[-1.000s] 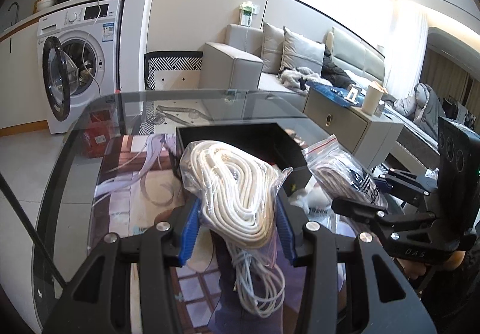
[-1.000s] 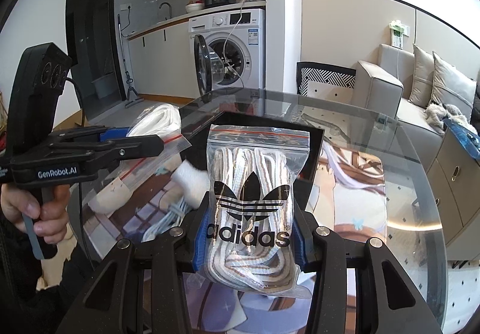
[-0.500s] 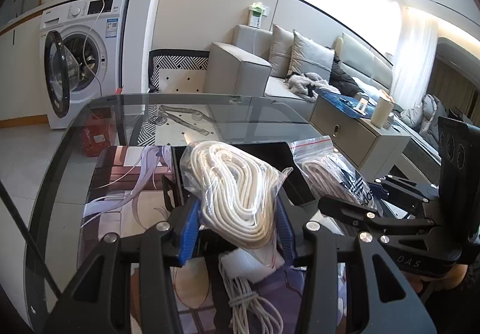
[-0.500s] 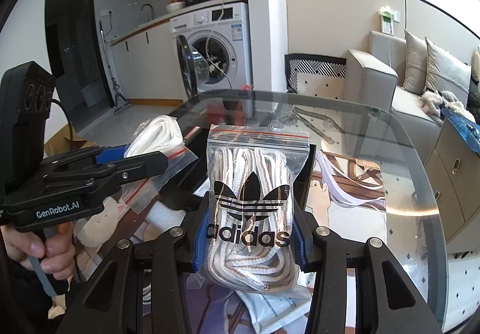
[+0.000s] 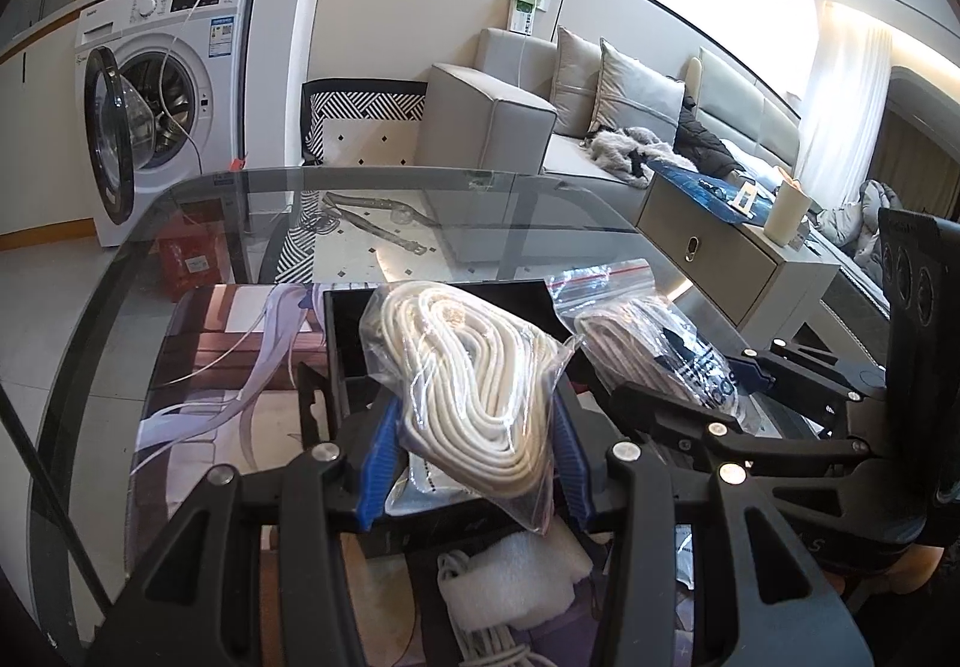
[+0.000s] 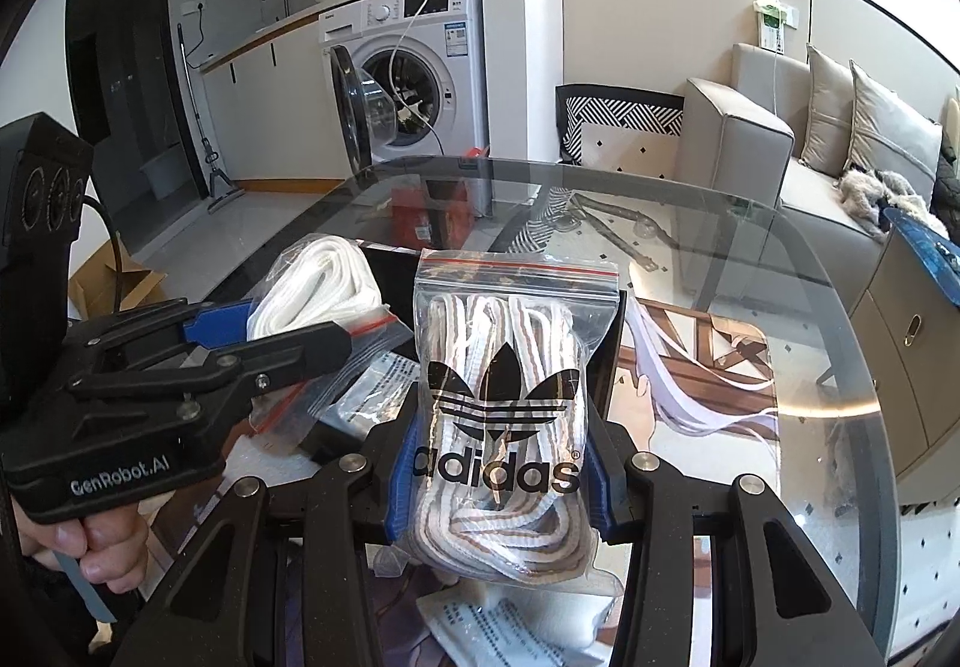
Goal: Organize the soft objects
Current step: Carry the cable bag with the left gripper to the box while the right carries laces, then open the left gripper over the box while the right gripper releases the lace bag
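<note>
My left gripper (image 5: 474, 457) is shut on a clear zip bag of white laces (image 5: 474, 385) and holds it above the open black box (image 5: 348, 331) on the glass table. My right gripper (image 6: 501, 478) is shut on a zip bag of striped laces with an adidas logo (image 6: 510, 397), held beside the box's right side. Each gripper shows in the other's view: the right gripper (image 5: 678, 397) with its adidas bag (image 5: 648, 337), the left gripper (image 6: 282, 331) with its white bag (image 6: 324, 277).
The round glass table (image 6: 828, 427) lies over an illustrated mat (image 5: 204, 367). White foam and a cord (image 5: 510, 577) lie below the left gripper; printed plastic packets (image 6: 510, 625) lie below the right. A washing machine (image 5: 162, 85) and a sofa (image 5: 492, 121) stand beyond.
Both grippers have moved forward with their bags, so the black box now lies under and just ahead of them. Both stay shut on their bags.
</note>
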